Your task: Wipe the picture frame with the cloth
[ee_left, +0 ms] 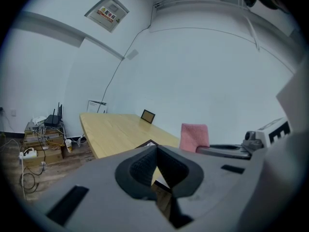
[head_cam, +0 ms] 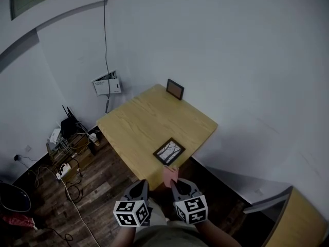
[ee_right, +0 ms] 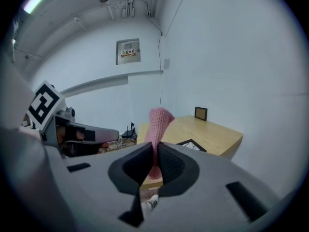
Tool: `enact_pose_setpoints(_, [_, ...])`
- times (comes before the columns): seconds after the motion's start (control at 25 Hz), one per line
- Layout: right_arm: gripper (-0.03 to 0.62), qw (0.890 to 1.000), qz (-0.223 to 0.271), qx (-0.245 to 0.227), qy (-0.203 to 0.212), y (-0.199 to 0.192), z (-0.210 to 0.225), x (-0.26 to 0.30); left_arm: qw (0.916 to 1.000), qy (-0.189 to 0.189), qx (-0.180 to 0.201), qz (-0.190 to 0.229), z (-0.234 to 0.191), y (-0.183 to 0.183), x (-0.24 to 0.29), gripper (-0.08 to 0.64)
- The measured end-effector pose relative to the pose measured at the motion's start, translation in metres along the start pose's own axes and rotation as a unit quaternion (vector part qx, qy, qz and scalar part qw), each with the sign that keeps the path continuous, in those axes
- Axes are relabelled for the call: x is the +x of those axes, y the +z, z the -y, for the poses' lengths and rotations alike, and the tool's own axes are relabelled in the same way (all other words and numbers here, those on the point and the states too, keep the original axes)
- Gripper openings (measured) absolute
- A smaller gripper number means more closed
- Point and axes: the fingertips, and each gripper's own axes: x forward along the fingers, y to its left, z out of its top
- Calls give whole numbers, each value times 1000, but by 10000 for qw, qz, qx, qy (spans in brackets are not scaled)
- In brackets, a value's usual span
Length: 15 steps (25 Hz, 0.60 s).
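At the lower centre of the head view both claws sit close side by side, just short of the near corner of the light wooden surface (head_cam: 149, 125). The right claw (ee_right: 157, 149) is closed tight on a pink knitted cloth (ee_right: 158, 124), which stands up from between its pads as a narrow folded strip. The left claw (ee_left: 157, 151) is closed too, pads meeting with nothing between them.

The dark-framed picture (head_cam: 169, 152), a drawing of bare trees, lies flat near the surface's front edge, just above the claws in the head view and a little right of centre in the right gripper view. A second dark frame (head_cam: 175, 89) stands upright at the far edge, towards the wall. The flat one looks like the likelier target, being within easy reach.

The step in hand seems to be bringing the cloth to the frame. To do it well, the right claw should tip downward so the loose end of the cloth, not the hard pads, meets the glass, then sweep across. The frame lies loose near the edge and may slide, so the empty left claw could press one corner to steady it.
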Motion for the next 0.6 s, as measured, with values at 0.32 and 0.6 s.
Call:
enact_pose_setpoints(0.32, [14, 9999, 106, -25, 113, 9, -4, 3, 10000, -88, 12, 29, 5, 5, 2, 3])
enact_pose_setpoints(0.6, [14, 9998, 120, -51, 165, 11, -6, 10, 9999, -131, 9, 36, 3, 9, 6, 3])
